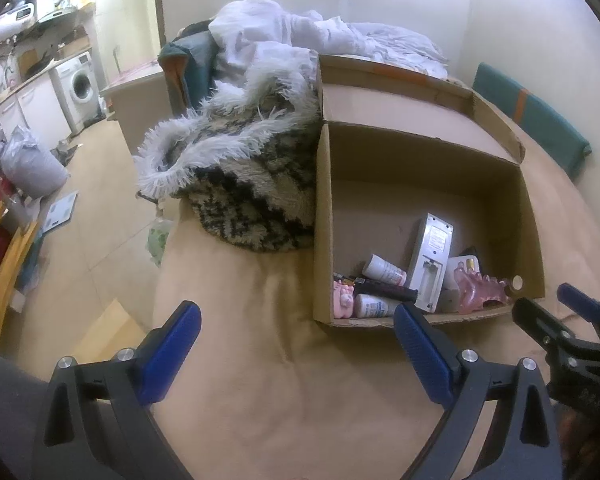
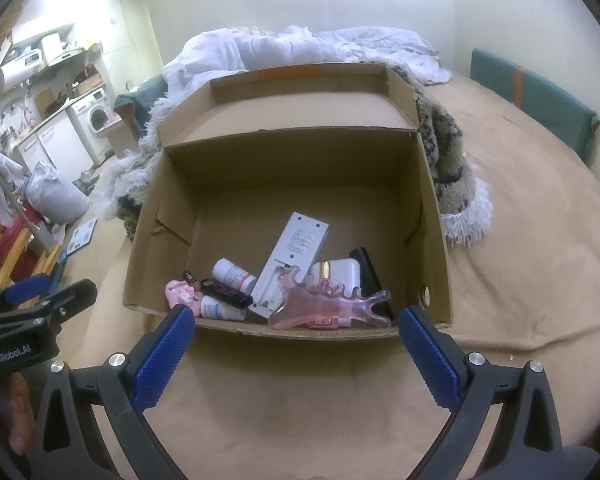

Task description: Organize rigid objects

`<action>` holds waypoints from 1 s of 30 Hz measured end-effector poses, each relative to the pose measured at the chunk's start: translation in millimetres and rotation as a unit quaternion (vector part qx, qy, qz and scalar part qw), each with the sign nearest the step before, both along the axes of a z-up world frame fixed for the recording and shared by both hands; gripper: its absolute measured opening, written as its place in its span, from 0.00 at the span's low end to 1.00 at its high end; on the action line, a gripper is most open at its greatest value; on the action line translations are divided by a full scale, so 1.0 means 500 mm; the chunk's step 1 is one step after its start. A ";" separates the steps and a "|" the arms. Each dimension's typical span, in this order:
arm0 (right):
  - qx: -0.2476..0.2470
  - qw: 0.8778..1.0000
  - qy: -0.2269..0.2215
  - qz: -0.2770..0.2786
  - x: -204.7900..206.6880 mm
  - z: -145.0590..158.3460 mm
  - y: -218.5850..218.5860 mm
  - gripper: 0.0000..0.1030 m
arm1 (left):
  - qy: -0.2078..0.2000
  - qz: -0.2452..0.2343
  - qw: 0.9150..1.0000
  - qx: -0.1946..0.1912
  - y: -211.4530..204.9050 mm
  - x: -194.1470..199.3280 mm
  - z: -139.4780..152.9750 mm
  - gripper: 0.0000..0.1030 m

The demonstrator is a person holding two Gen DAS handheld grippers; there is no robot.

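Note:
An open cardboard box point(image 2: 228, 184) point(image 1: 420, 168) stands on the tan bed cover. Inside at its near wall lie a white remote point(image 2: 296, 256) point(image 1: 430, 258), a pink clear comb-like piece point(image 2: 324, 306) point(image 1: 480, 288), white tubes point(image 2: 232, 274), a black tube point(image 2: 226, 292), a pink figurine point(image 2: 180, 294) and a white case point(image 2: 340, 272). My left gripper point(image 1: 296, 352) is open and empty, left of the box's near corner. My right gripper point(image 2: 296, 344) is open and empty, just before the box's near wall.
A shaggy patterned rug point(image 1: 240, 184) and white bedding point(image 1: 300, 32) lie behind and left of the box. A green cushion point(image 2: 540, 96) leans at the right wall. The floor, a scale point(image 1: 60, 210), bags and a washing machine point(image 1: 80, 84) are to the left.

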State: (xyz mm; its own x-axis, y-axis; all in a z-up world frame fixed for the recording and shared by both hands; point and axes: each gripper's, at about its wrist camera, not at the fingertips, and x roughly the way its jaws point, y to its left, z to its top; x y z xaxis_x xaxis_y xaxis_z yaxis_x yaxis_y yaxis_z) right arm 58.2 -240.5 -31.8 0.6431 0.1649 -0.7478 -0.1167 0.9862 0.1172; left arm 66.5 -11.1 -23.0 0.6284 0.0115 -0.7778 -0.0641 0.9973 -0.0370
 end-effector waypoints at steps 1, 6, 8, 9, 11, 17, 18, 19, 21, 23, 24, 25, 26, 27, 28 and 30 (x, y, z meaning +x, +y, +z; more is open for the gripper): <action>0.000 1.000 0.001 0.000 0.001 -0.001 0.000 1.00 | -0.001 0.000 1.000 0.004 -0.002 0.000 0.000 0.94; 0.002 1.000 0.003 -0.002 0.000 -0.001 -0.001 1.00 | -0.002 -0.003 1.000 0.007 -0.005 -0.001 -0.001 0.94; 0.003 1.000 0.003 -0.002 0.000 -0.001 -0.002 1.00 | -0.002 -0.003 1.000 0.008 -0.005 -0.001 -0.001 0.94; 0.004 1.000 0.004 -0.002 0.000 -0.002 -0.002 1.00 | -0.001 -0.003 1.000 0.008 -0.005 -0.001 -0.002 0.94; 0.001 1.000 0.003 -0.002 0.000 -0.001 -0.001 1.00 | 0.000 -0.002 1.000 0.006 -0.005 -0.001 -0.003 0.94; 0.001 1.000 0.004 -0.002 -0.002 -0.002 -0.001 1.00 | 0.003 -0.003 1.000 0.009 -0.006 -0.001 -0.005 0.94; 0.001 1.000 0.004 -0.002 -0.002 -0.002 -0.001 1.00 | 0.002 -0.004 1.000 0.009 -0.006 -0.002 -0.005 0.94; 0.001 1.000 0.004 -0.002 -0.002 -0.002 0.000 1.00 | 0.002 -0.003 1.000 0.007 -0.006 -0.001 -0.005 0.94; 0.001 1.000 0.004 -0.002 -0.003 -0.002 0.001 1.00 | 0.002 -0.003 1.000 0.007 -0.006 -0.001 -0.005 0.94; 0.001 1.000 0.003 -0.002 -0.004 -0.002 0.001 1.00 | 0.003 -0.003 1.000 0.008 -0.006 -0.001 -0.005 0.94; 0.002 1.000 0.003 -0.003 -0.004 -0.002 0.001 1.00 | 0.004 -0.003 1.000 0.007 -0.006 -0.001 -0.006 0.94; 0.001 1.000 0.003 -0.002 -0.003 -0.002 0.002 1.00 | 0.004 -0.004 1.000 0.007 -0.006 -0.001 -0.006 0.94; 0.001 1.000 0.003 -0.002 -0.003 -0.002 0.002 1.00 | 0.005 -0.004 1.000 0.007 -0.006 -0.001 -0.007 0.94; 0.002 1.000 0.004 -0.002 -0.003 -0.002 0.002 1.00 | 0.005 -0.004 1.000 0.008 -0.006 0.000 -0.006 0.94; 0.002 1.000 0.004 -0.002 -0.003 -0.002 0.002 1.00 | 0.004 -0.004 1.000 0.008 -0.006 0.000 -0.006 0.94; 0.001 1.000 0.004 -0.002 -0.004 -0.002 0.003 1.00 | 0.005 -0.004 1.000 0.009 -0.007 -0.001 -0.007 0.94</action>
